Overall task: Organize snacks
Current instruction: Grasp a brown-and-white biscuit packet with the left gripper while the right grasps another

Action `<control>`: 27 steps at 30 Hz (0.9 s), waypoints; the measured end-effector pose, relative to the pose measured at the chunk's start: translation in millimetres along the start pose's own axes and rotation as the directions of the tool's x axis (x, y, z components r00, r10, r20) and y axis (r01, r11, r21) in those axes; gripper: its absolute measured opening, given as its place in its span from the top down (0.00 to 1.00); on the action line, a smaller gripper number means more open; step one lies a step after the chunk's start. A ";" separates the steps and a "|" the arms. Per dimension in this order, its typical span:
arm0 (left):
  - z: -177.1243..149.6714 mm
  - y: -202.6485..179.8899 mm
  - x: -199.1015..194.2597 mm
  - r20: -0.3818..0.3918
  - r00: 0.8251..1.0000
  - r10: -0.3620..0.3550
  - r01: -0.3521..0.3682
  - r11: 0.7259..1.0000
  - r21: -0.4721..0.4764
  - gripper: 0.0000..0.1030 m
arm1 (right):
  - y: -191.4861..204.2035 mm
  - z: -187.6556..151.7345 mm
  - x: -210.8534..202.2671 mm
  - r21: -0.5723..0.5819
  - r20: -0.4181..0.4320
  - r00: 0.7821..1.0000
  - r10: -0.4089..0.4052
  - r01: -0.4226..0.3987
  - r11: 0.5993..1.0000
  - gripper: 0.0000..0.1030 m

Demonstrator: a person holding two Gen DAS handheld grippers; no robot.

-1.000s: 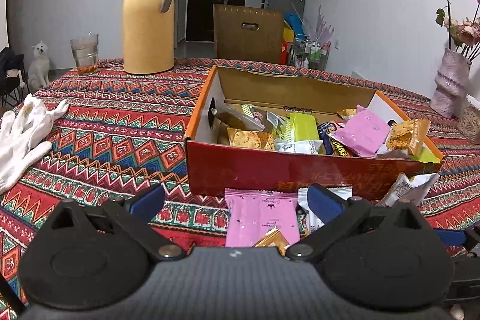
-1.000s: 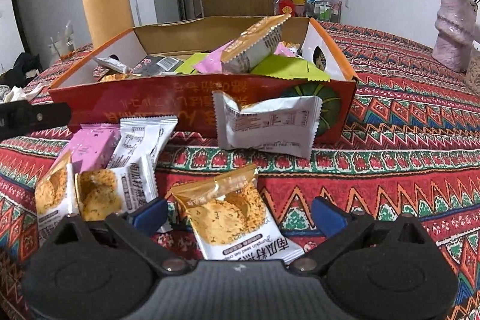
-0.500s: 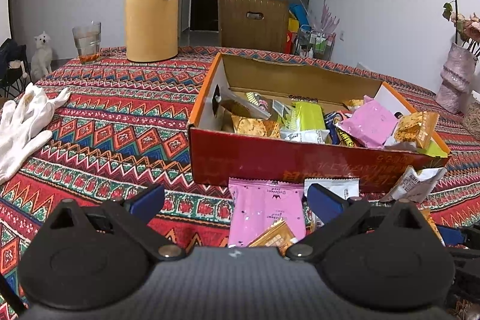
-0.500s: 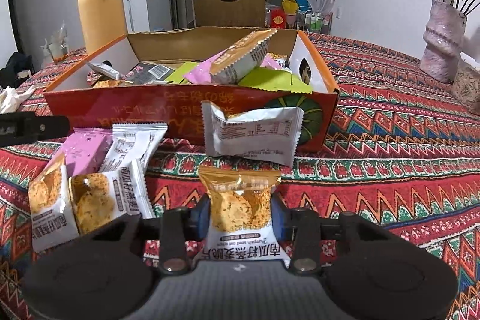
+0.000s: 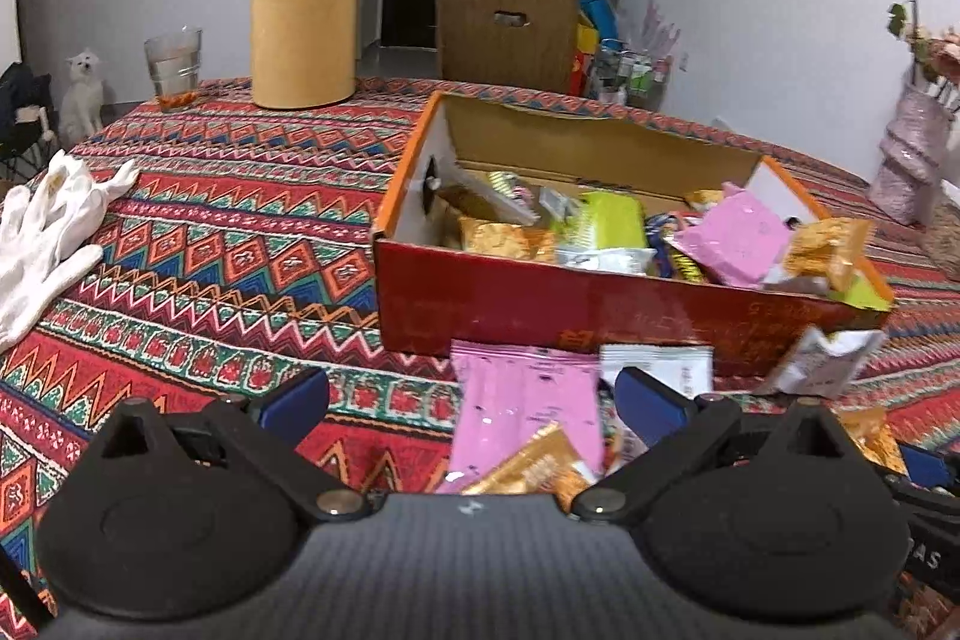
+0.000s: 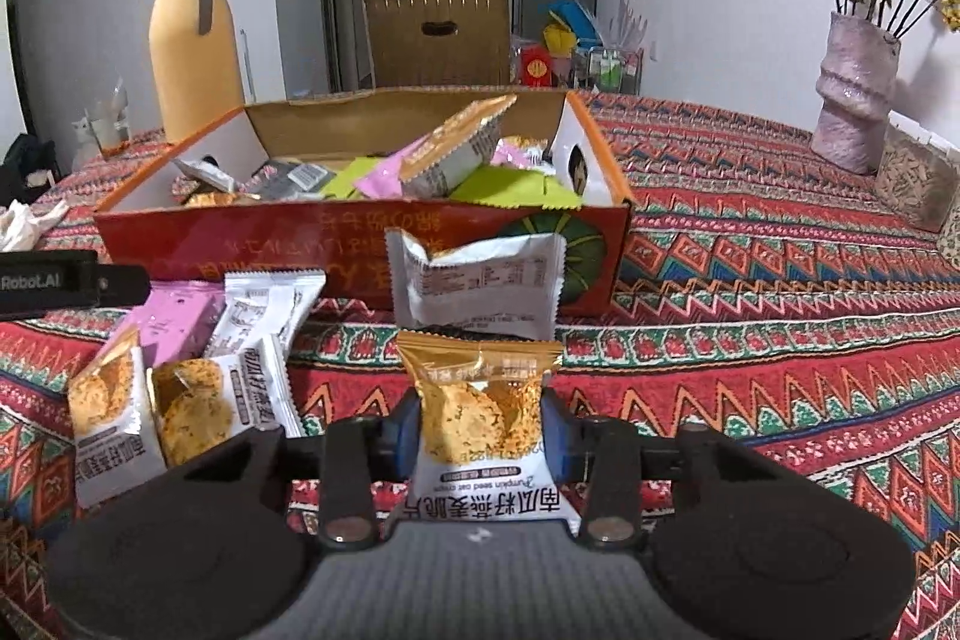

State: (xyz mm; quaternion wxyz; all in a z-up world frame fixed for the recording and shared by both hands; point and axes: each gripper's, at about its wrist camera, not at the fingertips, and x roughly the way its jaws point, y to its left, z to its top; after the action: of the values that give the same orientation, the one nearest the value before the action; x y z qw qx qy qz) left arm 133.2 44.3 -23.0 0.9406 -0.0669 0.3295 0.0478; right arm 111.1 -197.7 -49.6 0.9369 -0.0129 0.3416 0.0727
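Box (image 6: 360,244) is already pretty full, right gripper (image 6: 480,430) is clamped on a gold oat-crisp packet (image 6: 483,415) just in front of it, left gripper (image 5: 471,397) hangs open, and a handful of packets (image 6: 180,370) by the box's front wall are left to go.

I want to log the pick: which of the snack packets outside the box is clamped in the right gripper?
The gold-topped oat crisp packet, between the right gripper pads; the other loose packets lie on the tablecloth.
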 end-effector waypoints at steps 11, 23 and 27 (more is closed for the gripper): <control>0.0 -22.5 -37.1 0.024 1.000 0.016 -0.017 0.999 0.039 0.00 | -2.5 -1.9 -20.8 0.008 0.105 0.994 0.035 -0.036 0.999 0.62; -11.6 -16.3 -23.8 -0.053 0.997 0.053 -0.053 0.999 -0.005 0.00 | -11.4 -2.6 -32.5 0.046 0.228 0.972 0.055 -0.067 0.997 0.62; -16.7 -18.9 -15.7 -0.087 0.993 0.084 -0.084 0.996 -0.001 0.00 | -14.2 -7.6 -36.0 0.042 0.242 0.968 0.070 -0.083 0.996 0.62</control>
State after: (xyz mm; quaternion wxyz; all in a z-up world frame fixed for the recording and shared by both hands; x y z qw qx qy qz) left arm 113.2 22.3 -24.3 0.9224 -0.0573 0.3724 0.0852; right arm 81.0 -216.9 -32.6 0.9679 0.0335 0.2276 0.1008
